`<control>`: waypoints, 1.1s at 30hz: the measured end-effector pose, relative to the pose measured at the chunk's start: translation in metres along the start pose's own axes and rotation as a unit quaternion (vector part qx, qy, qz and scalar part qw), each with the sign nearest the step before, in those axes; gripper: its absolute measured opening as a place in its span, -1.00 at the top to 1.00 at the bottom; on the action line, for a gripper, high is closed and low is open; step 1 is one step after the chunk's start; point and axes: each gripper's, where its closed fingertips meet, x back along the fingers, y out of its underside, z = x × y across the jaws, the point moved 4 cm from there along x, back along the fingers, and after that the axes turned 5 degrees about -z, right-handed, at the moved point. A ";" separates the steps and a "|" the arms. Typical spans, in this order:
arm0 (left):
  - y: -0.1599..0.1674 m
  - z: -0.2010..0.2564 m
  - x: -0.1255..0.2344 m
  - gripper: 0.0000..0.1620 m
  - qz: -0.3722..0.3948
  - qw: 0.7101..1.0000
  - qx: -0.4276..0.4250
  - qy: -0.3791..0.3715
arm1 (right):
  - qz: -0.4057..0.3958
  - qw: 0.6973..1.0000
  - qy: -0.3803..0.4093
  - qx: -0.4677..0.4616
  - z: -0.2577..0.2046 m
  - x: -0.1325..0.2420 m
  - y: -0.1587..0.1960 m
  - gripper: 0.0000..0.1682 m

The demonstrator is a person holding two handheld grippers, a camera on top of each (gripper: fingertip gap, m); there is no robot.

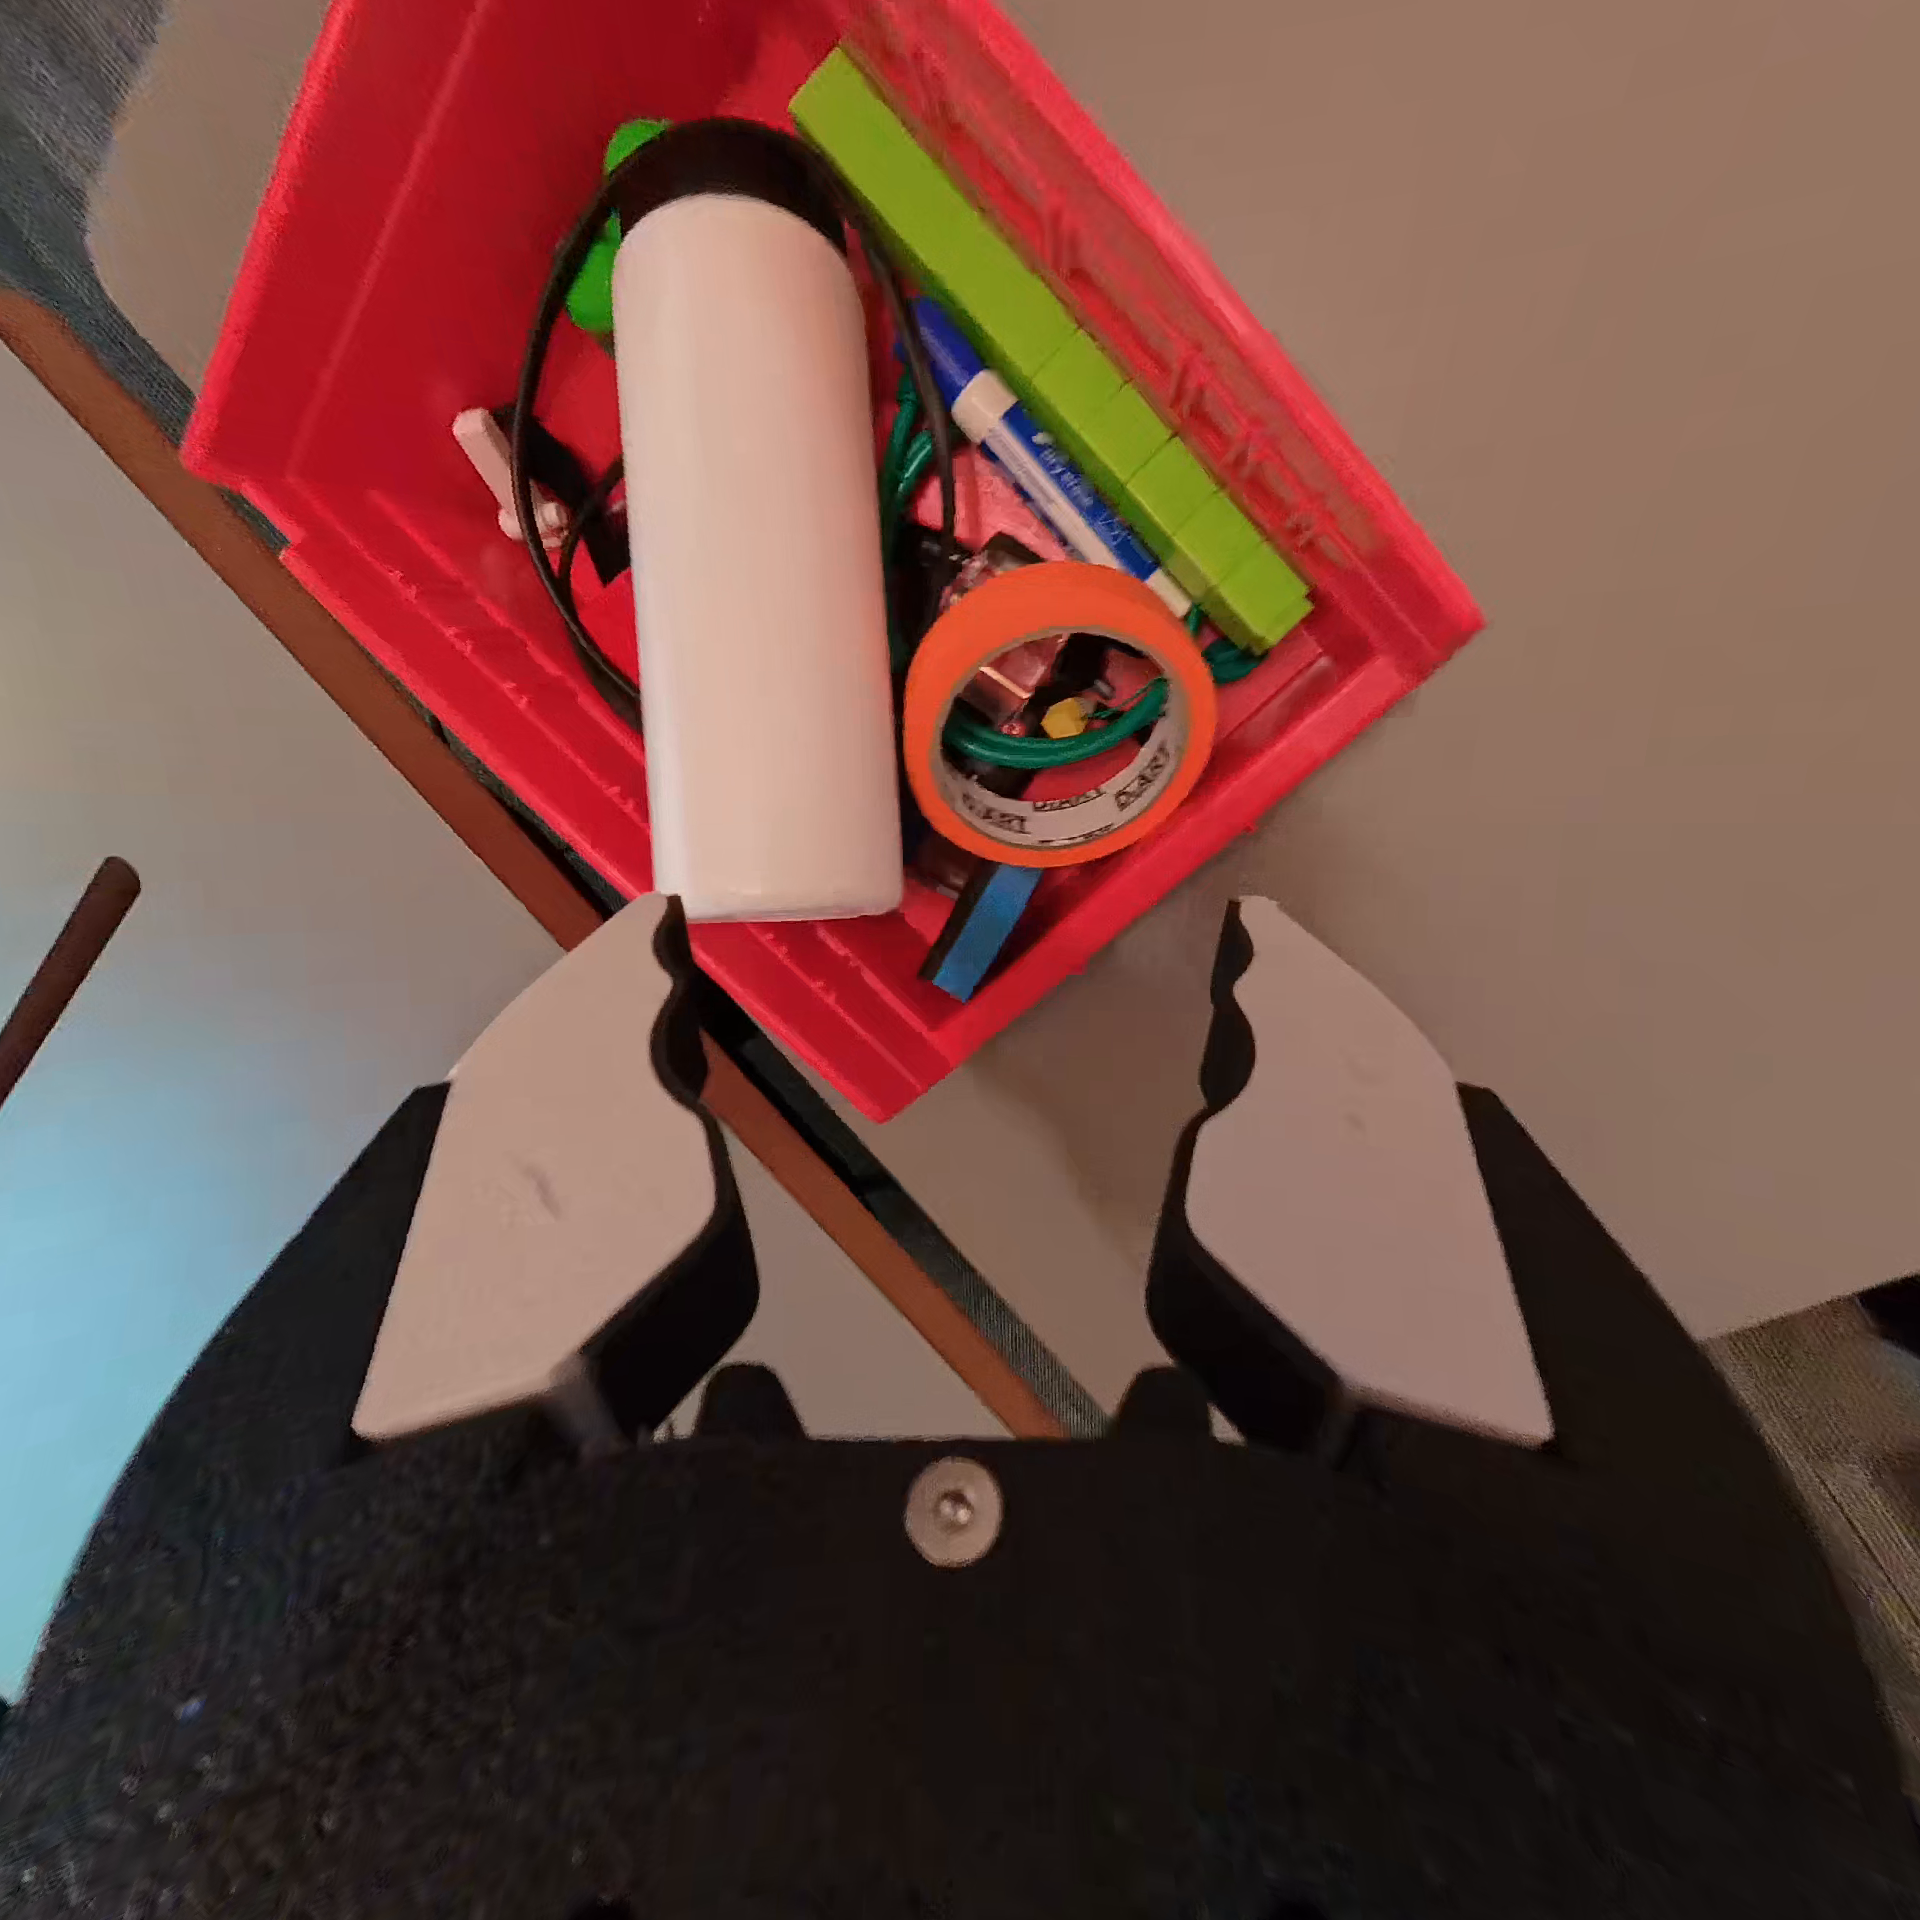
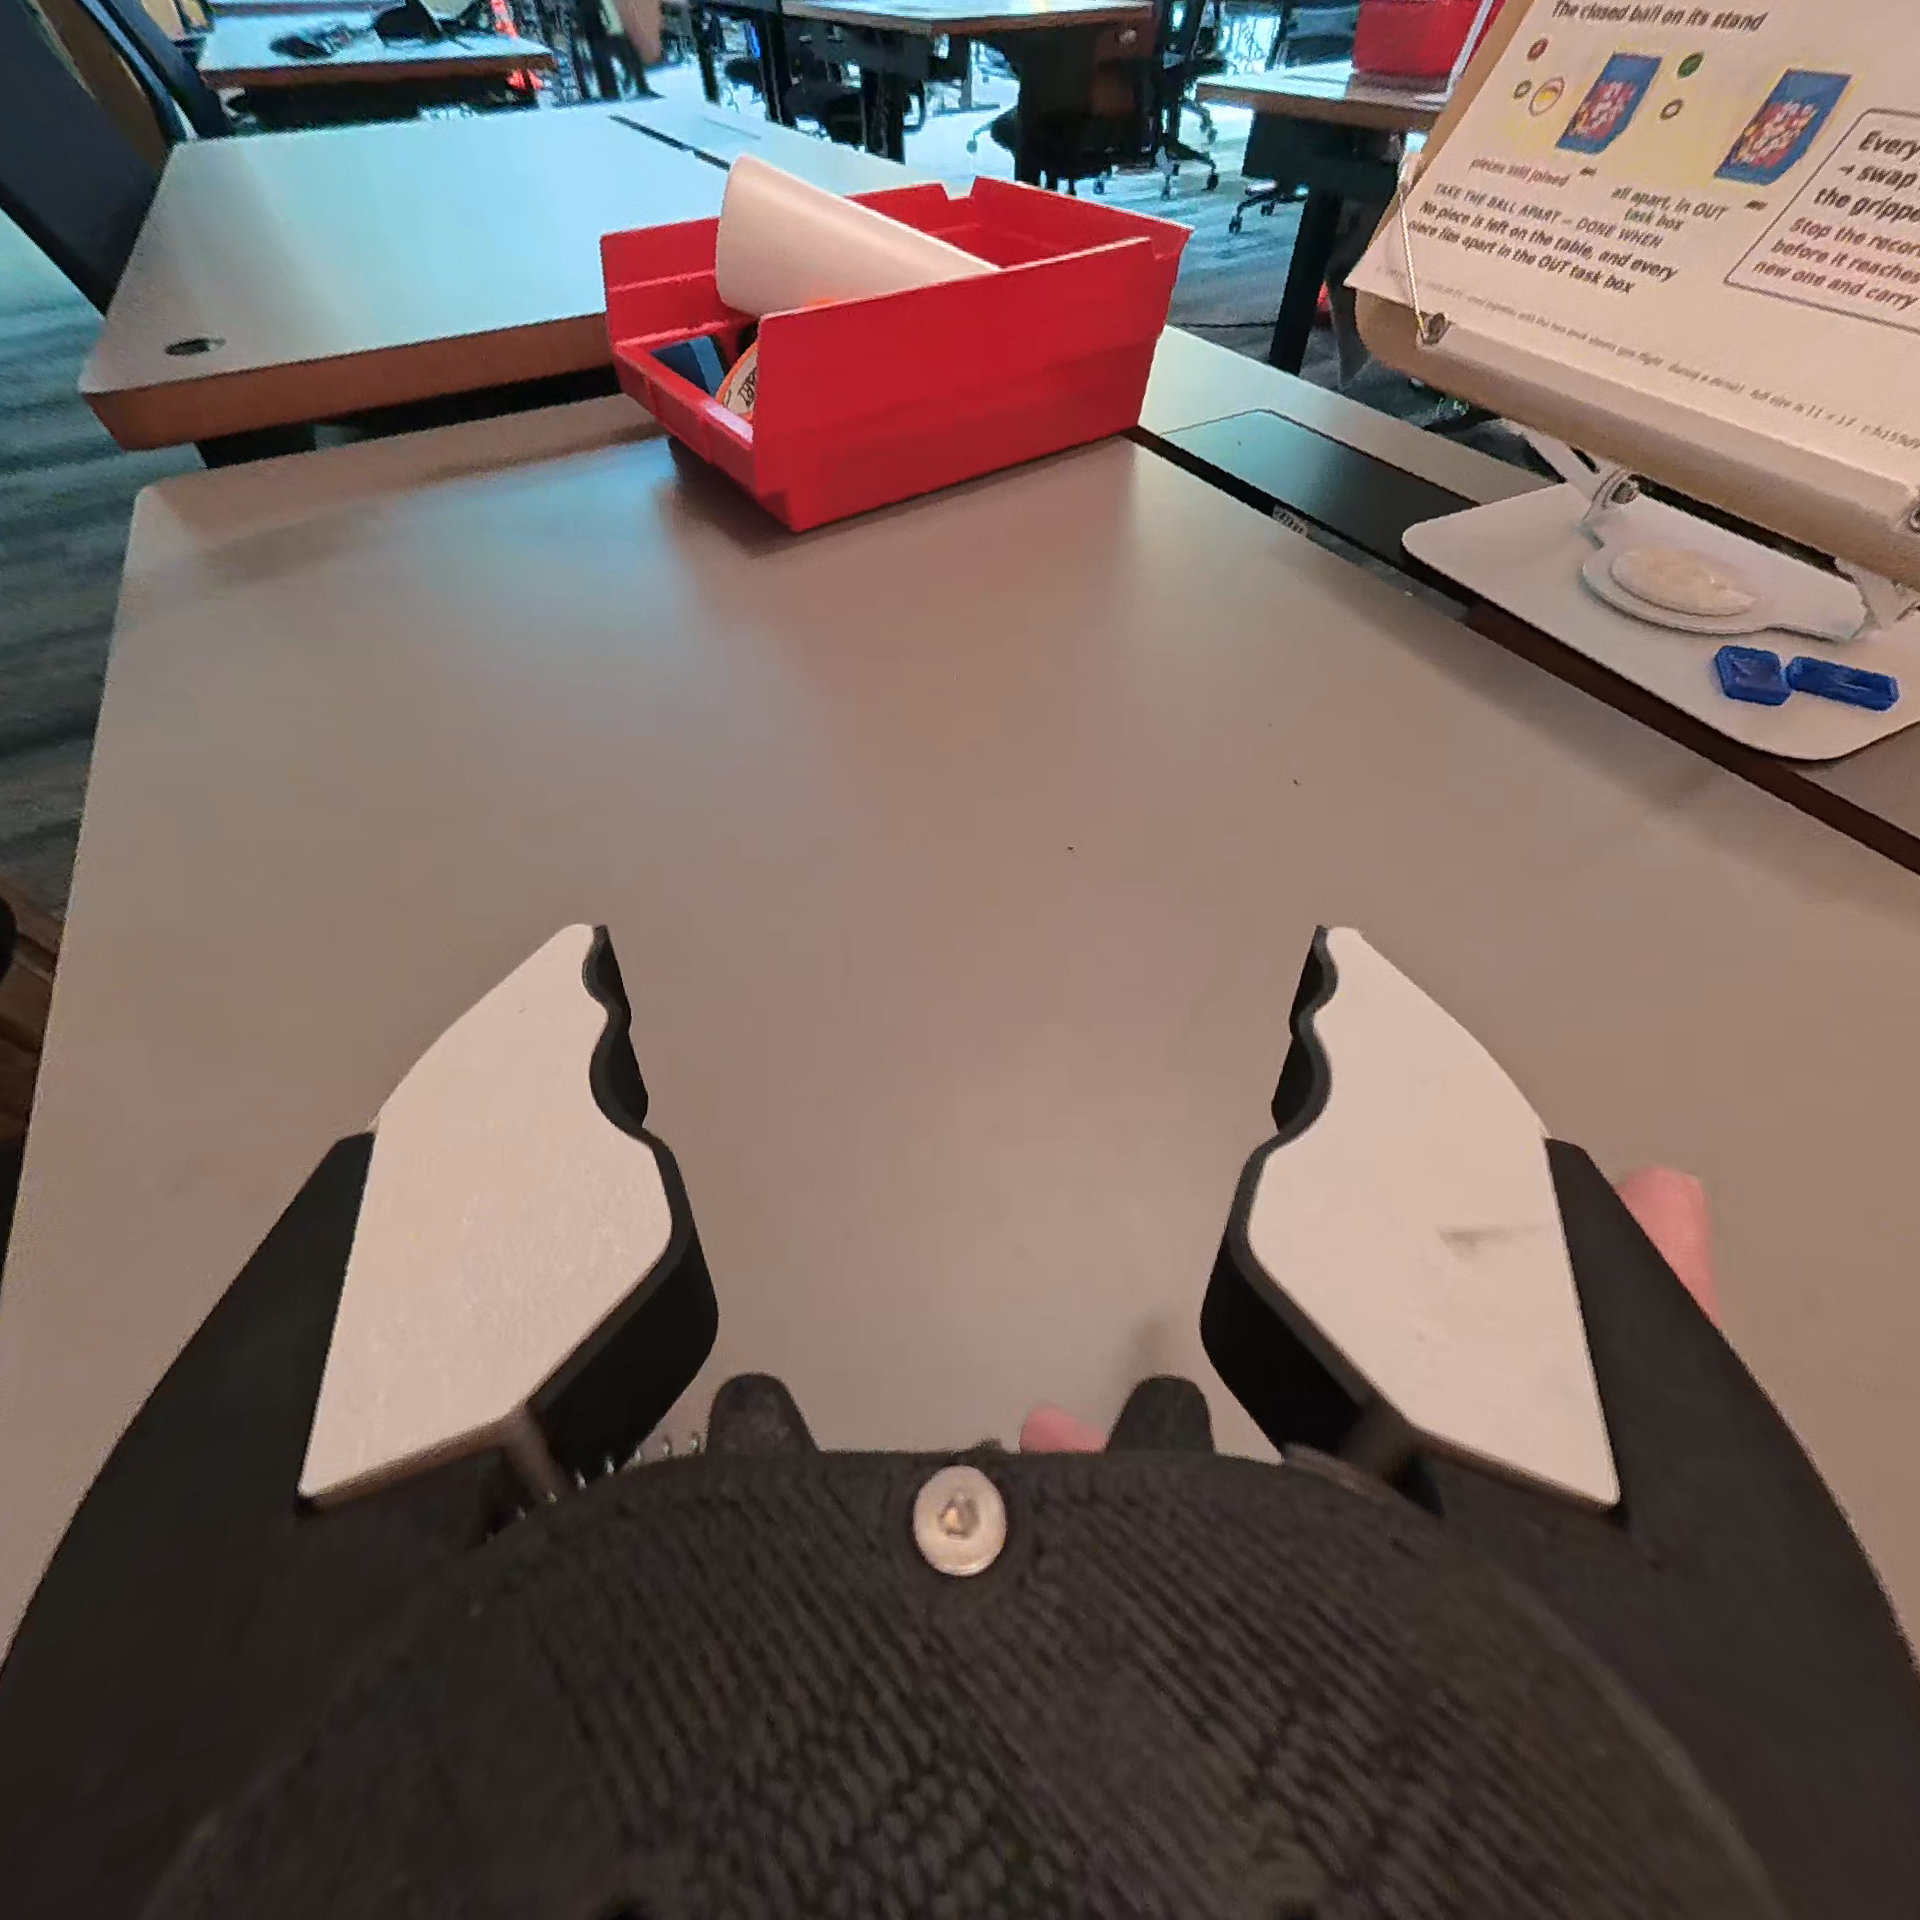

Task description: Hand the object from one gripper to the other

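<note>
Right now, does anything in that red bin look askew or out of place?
Yes: the white bottle lies slanted across the red bin, its base propped above the rim in the right wrist view, resting on tangled cables. Nothing looks spilled or damaged.

An open-plan office: beyond the grey laminate bench (image 2: 935, 675) ahead of the tool stand rows of similar desks (image 2: 395, 239), black wheeled office chairs (image 2: 1174, 114) and grey-green carpet (image 2: 52, 436).

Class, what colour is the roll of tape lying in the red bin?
Orange tape roll, with a white inner core; the left wrist view shows it best.
</note>
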 end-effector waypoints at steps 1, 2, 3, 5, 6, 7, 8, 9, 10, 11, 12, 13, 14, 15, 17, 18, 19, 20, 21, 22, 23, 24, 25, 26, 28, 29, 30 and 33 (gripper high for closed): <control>-0.003 -0.009 -0.005 -0.16 -0.020 1.000 0.000 0.006 | -0.002 1.000 0.001 -0.003 0.002 0.000 0.002 -0.43; -0.005 -0.018 -0.011 -0.16 -0.043 0.999 -0.002 0.009 | -0.004 1.000 0.001 -0.009 0.004 0.000 0.003 -0.43; -0.008 -0.025 -0.018 -0.16 -0.066 0.998 -0.005 0.011 | -0.006 1.000 -0.005 -0.014 0.006 -0.001 0.005 -0.42; -0.013 -0.034 -0.032 -0.16 -0.106 0.994 -0.015 0.019 | -0.011 1.000 -0.014 -0.021 0.008 -0.001 0.009 -0.40; -0.016 -0.037 -0.039 -0.16 -0.123 0.992 -0.018 0.027 | -0.011 0.999 -0.018 -0.024 0.008 -0.001 0.010 -0.40; -0.019 -0.040 -0.047 -0.16 -0.137 0.990 -0.020 0.035 | -0.011 0.999 -0.022 -0.027 0.009 0.000 0.011 -0.40; -0.021 -0.043 -0.055 -0.16 -0.149 0.988 -0.022 0.039 | -0.011 0.999 -0.022 -0.032 0.011 0.000 0.012 -0.40; -0.023 -0.046 -0.062 -0.16 -0.160 0.986 -0.022 0.043 | -0.011 0.999 -0.022 -0.035 0.013 0.000 0.013 -0.40; -0.025 -0.050 -0.069 -0.16 -0.171 0.984 -0.018 0.049 | -0.013 0.999 -0.022 -0.037 0.014 -0.001 0.015 -0.40; -0.026 -0.053 -0.075 -0.16 -0.179 0.982 -0.013 0.053 | -0.016 0.999 -0.021 -0.038 0.016 -0.001 0.017 -0.39; -0.028 -0.057 -0.081 -0.16 -0.185 0.981 -0.009 0.058 | -0.021 0.999 -0.018 -0.038 0.018 -0.001 0.019 -0.39; -0.029 -0.060 -0.086 -0.16 -0.192 0.980 -0.007 0.061 | -0.028 0.999 -0.018 -0.038 0.019 -0.002 0.021 -0.39; -0.030 -0.062 -0.091 -0.15 -0.200 0.978 -0.005 0.062 | -0.034 0.999 -0.019 -0.038 0.020 -0.002 0.024 -0.39; -0.031 -0.064 -0.096 -0.14 -0.206 0.976 -0.004 0.063 | -0.040 0.998 -0.021 -0.039 0.021 -0.003 0.027 -0.39; -0.033 -0.066 -0.105 -0.11 -0.215 0.974 -0.006 0.068 | -0.045 0.998 -0.026 -0.042 0.021 -0.005 0.031 -0.39; -0.034 -0.067 -0.109 -0.10 -0.218 0.973 -0.005 0.071 | -0.045 0.998 -0.028 -0.045 0.022 -0.006 0.033 -0.39; -0.035 -0.066 -0.114 -0.10 -0.221 0.972 -0.003 0.078 | -0.045 0.997 -0.030 -0.047 0.022 -0.007 0.034 -0.39; -0.035 -0.066 -0.118 -0.09 -0.224 0.971 0.001 0.085 | -0.046 0.997 -0.031 -0.049 0.022 -0.008 0.036 -0.39; -0.035 -0.066 -0.123 -0.07 -0.229 0.969 0.005 0.088 | -0.049 0.997 -0.033 -0.051 0.023 -0.009 0.037 -0.39; -0.033 -0.066 -0.127 -0.07 -0.234 0.968 0.007 0.092 | -0.053 0.997 -0.035 -0.053 0.022 -0.010 0.039 -0.38; -0.031 -0.066 -0.130 -0.09 -0.238 0.966 0.010 0.097 | -0.055 0.996 -0.036 -0.053 0.023 -0.010 0.040 -0.38; -0.030 -0.065 -0.134 -0.11 -0.239 0.966 0.014 0.103 | -0.057 0.996 -0.034 -0.052 0.023 -0.010 0.041 -0.38; -0.030 -0.065 -0.136 -0.11 -0.237 0.965 0.018 0.110 | -0.059 0.996 -0.033 -0.052 0.023 -0.010 0.042 -0.37; -0.029 -0.065 -0.136 -0.13 -0.236 0.965 0.022 0.111 | -0.060 0.996 -0.034 -0.051 0.023 -0.010 0.042 -0.37; -0.029 -0.063 -0.136 -0.01 -0.232 0.965 0.026 0.123 | -0.059 0.996 -0.034 -0.051 0.023 -0.010 0.043 -0.36; -0.029 -0.062 -0.136 -0.01 -0.229 0.965 0.024 0.123 | -0.060 0.996 -0.032 -0.052 0.024 -0.011 0.043 -0.36; -0.029 -0.062 -0.135 -0.01 -0.225 0.967 0.019 0.117 | -0.060 0.996 -0.033 -0.054 0.024 -0.011 0.044 -0.35; -0.031 -0.063 -0.133 0.01 -0.199 0.976 0.000 0.090 | -0.058 0.996 -0.035 -0.057 0.024 -0.013 0.043 -0.32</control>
